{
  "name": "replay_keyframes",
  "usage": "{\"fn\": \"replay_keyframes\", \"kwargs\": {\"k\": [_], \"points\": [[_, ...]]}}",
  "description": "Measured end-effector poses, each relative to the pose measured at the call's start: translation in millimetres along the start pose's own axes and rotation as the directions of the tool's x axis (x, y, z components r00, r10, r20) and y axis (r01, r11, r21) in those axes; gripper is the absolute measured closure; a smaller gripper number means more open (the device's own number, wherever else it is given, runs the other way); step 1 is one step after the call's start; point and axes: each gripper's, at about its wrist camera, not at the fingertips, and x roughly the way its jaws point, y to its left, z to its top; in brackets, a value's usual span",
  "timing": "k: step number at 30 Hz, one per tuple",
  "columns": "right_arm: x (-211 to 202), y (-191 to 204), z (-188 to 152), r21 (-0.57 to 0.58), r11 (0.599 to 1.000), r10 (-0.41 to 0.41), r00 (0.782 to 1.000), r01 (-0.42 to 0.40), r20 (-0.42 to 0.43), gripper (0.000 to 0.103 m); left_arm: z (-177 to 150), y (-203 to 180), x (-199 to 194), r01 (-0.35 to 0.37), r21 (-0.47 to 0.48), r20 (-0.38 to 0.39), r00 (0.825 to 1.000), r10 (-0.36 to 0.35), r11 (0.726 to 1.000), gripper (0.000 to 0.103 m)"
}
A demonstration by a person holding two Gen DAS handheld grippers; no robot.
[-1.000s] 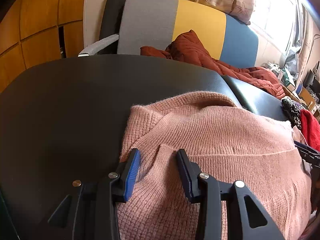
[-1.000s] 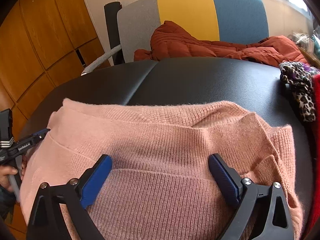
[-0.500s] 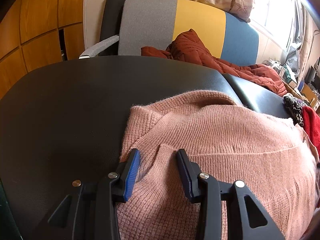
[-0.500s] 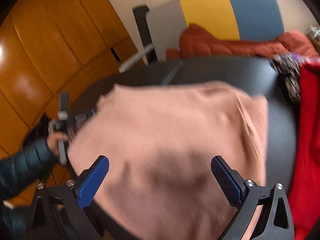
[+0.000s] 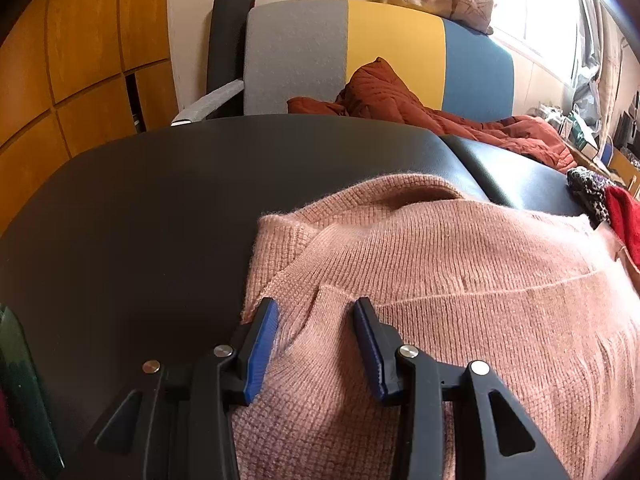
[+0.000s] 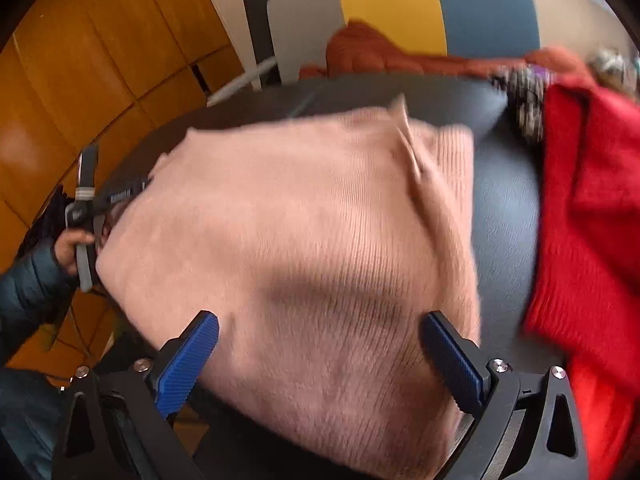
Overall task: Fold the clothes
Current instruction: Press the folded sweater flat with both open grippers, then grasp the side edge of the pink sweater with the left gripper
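A folded pink knit sweater [image 5: 460, 280] lies on the black table [image 5: 160, 200]. My left gripper [image 5: 316, 340] sits at the sweater's near left corner. Its blue pads are pressed onto a thick fold of the knit between them. In the blurred right wrist view the same sweater [image 6: 300, 220] fills the middle. My right gripper [image 6: 320, 352] hovers above its near edge, wide open and holding nothing. A hand [image 6: 70, 248] in a dark sleeve holds the left gripper [image 6: 120, 198] at the sweater's left edge.
A red garment [image 6: 592, 200] and a leopard-print cloth [image 6: 528, 96] lie on the table's right side. Behind the table stands a grey, yellow and blue chair [image 5: 392, 48] with a rust quilted jacket [image 5: 400, 96] on it. Wooden cabinets [image 5: 80, 60] line the left.
My right gripper has lifted off the sweater and drawn back, staying open; the red garment has come into its view. The left gripper has kept its place and its hold.
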Motion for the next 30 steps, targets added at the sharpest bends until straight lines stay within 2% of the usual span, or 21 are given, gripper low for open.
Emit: {"fn": "replay_keyframes", "kwargs": {"k": [4,6,9,16,22,24,27,30], "points": [[-2.2,12.7,32.3,-0.04,0.999,0.019,0.997,-0.016,0.076,0.001,-0.7,1.3,0.5,0.007,-0.007,0.001,1.0,-0.007,1.0,0.063],[9.6,15.2,46.5,-0.054,0.999,0.013,0.997,-0.009,0.076,0.001,-1.4,2.8,0.3,0.015,-0.016,0.002,1.0,-0.015,1.0,0.063],[32.9,11.4,64.2,-0.049,0.998,-0.038,0.997,0.042,0.064,0.001,-2.4,3.9,-0.1,0.021,-0.023,0.004,1.0,-0.021,1.0,0.063],[82.4,-41.3,80.1,0.074,0.989,-0.131,0.99,0.127,0.056,0.0,-4.1,6.3,0.2,0.039,-0.04,0.01,0.999,-0.039,0.998,0.062],[85.0,-44.1,81.8,0.071,0.989,-0.137,0.989,0.132,0.063,0.0,-0.8,8.4,-1.2,0.052,-0.059,0.002,0.999,-0.052,0.997,0.062],[85.1,-46.0,82.0,0.075,0.989,-0.132,0.989,0.127,0.066,0.0,1.8,16.7,-8.7,0.105,-0.112,-0.005,0.994,-0.106,0.988,0.063],[83.9,-44.0,79.8,0.071,0.989,-0.137,0.988,0.132,0.066,0.0,1.7,37.9,-32.3,0.176,-0.217,0.041,0.984,-0.171,0.96,0.063],[82.8,-42.6,78.1,0.071,0.989,-0.137,0.988,0.132,0.067,0.0,0.0,47.5,-56.4,0.161,-0.185,0.066,0.986,-0.151,0.969,0.062]]}}
